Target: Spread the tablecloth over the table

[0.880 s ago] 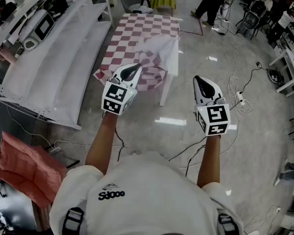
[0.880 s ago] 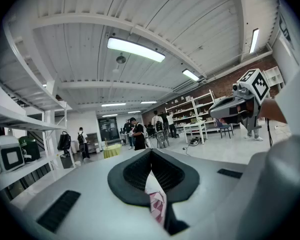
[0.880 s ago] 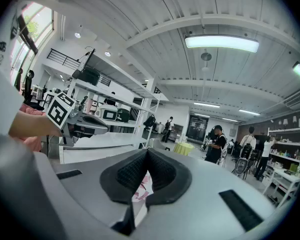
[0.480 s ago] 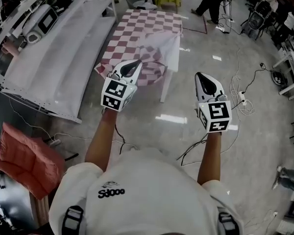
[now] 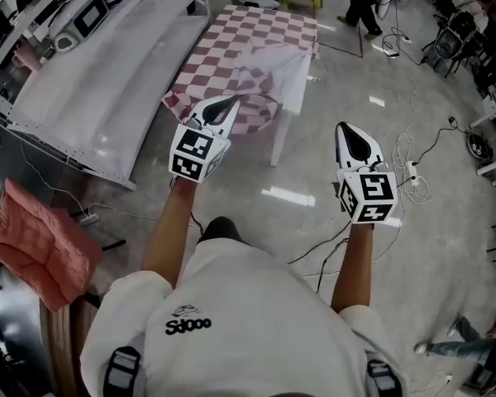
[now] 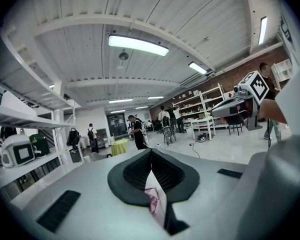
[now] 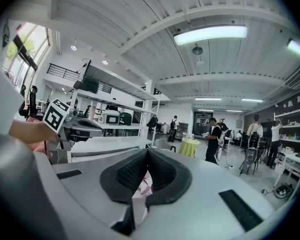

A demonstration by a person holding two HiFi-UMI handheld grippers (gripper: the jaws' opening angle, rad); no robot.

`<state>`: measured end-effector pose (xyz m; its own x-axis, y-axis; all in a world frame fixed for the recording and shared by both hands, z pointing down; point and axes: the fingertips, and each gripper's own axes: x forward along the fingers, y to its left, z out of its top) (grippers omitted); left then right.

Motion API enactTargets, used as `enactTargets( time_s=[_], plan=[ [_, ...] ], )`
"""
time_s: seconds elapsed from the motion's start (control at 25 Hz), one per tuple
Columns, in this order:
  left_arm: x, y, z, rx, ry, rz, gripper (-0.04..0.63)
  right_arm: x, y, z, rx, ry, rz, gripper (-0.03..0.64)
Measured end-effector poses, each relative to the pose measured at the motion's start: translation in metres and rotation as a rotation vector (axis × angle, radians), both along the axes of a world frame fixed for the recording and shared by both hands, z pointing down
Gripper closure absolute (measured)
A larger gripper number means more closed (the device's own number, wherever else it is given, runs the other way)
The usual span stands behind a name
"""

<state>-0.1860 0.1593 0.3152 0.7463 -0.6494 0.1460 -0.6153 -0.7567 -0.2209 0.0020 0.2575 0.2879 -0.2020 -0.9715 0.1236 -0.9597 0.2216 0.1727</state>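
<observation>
The tablecloth [image 5: 244, 52] lies on the table [image 5: 279, 143] ahead, its near hem just past the tip of the left gripper [image 5: 230, 102] and up-left of the right gripper [image 5: 345, 128]. Both grippers have their jaws pressed together on nothing. The soft pink-and-white checked cloth is flat at the far end and rumpled near, where plain white shows.

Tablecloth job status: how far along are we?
Done: the checked tablecloth already lies along the table, flat at the far end. In hand: nothing. The left tongs and right tongs are both shut, apparently with no cloth pinched. Left: the near end is bunched, and a pale flap is folded back at the near right; it needs pulling flat.
</observation>
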Motion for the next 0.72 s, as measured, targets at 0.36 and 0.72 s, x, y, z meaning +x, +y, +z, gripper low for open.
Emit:
enactTargets(
  time_s=[0.36, 0.72],
  plan=[
    [0.016, -0.036, 0.003, -0.003, -0.006, 0.005, 0.568, 0.002, -0.037, 0.011, -0.025, 0.004, -0.021, 0.594],
    [0.024, -0.159, 0.020, -0.035, 0.019, 0.011, 0.568, 0.008, -0.147, 0.026, -0.054, 0.016, 0.004, 0.594]
  ],
)
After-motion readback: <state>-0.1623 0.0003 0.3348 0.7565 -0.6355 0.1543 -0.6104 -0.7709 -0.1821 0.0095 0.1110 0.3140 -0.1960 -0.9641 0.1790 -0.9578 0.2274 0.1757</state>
